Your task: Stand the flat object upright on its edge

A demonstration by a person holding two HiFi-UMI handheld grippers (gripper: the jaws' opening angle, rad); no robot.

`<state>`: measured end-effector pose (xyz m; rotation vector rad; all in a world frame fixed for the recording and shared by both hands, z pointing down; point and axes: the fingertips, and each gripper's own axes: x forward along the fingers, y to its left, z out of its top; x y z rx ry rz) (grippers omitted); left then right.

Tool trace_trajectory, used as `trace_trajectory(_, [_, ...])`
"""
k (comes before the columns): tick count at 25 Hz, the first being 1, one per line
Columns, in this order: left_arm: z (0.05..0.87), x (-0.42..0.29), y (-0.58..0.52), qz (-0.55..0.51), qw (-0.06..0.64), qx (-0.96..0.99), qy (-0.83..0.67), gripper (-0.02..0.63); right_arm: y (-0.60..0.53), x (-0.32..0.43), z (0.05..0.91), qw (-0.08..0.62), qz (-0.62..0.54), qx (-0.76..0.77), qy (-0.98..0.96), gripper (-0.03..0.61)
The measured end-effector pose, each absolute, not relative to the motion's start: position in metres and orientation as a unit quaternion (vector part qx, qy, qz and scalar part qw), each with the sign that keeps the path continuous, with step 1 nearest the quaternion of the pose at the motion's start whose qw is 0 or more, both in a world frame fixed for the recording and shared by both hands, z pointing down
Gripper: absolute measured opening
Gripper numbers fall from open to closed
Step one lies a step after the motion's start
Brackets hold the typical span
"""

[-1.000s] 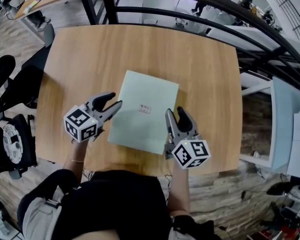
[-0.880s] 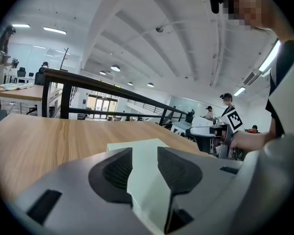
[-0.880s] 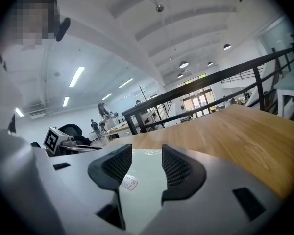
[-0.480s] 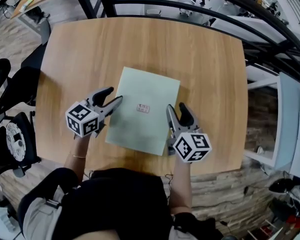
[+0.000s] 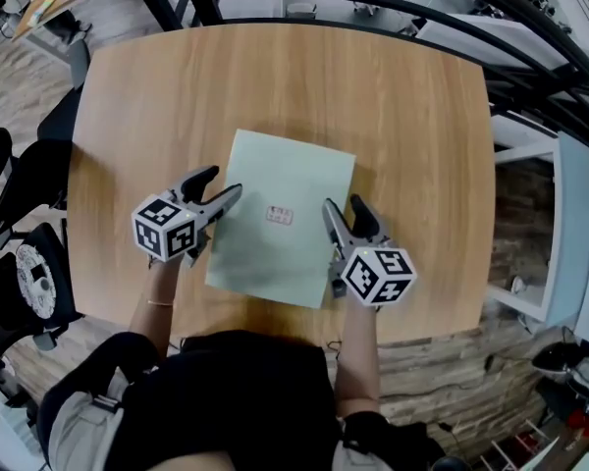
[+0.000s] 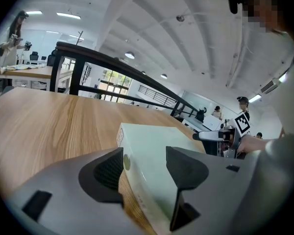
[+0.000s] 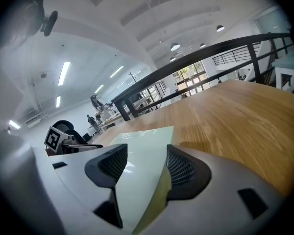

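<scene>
Since a second ago you've brought both grippers down toward the light wooden bench (image 5: 275,77) and in against the pale green flat rectangular box (image 5: 285,170). Both sets of jaws have just been opening wide, and the box itself hasn't shifted. It lies flat mid-bench, top face up, with the small red-and-white label (image 5: 280,215) showing. The left gripper (image 5: 224,183) is released: its jaws stand well apart with the box's left long edge in the gap, one pad just beside the side wall and the other jaw over the top face, neither pressing. The right gripper (image 5: 342,204) is likewise released, jaws apart and straddling the right long edge, no contact that I can see. I read this as pre-grasp, with the approach nearly done and nothing lifted yet. For the next move, I'd push each gripper a little further onto its edge so the pads bracket the box's thickness. Then clench both sides together and tip the box up about one short edge, keeping that edge planted on the bench. Keep the two sides matched, since an uneven squeeze or lift will likely skid the box across the smooth wood.
</scene>
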<state>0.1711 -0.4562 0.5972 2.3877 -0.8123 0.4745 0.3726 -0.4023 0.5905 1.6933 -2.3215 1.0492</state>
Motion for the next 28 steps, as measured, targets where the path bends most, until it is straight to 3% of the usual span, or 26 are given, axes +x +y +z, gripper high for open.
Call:
trace_trajectory(12, [0.614, 0.171, -0.459, 0.164, 0.324, 0.886, -0.289, 0.265, -0.405, 0.361, 0.625, 0.074, 0.383, 0.533, -0.751, 0.256])
trace_trajectory(28, [0.609, 0.169, -0.453, 0.148, 0.348, 0.872, -0.311, 0.267, -0.399, 0.358, 0.612, 0.052, 0.398, 0.538, -0.741, 0.253])
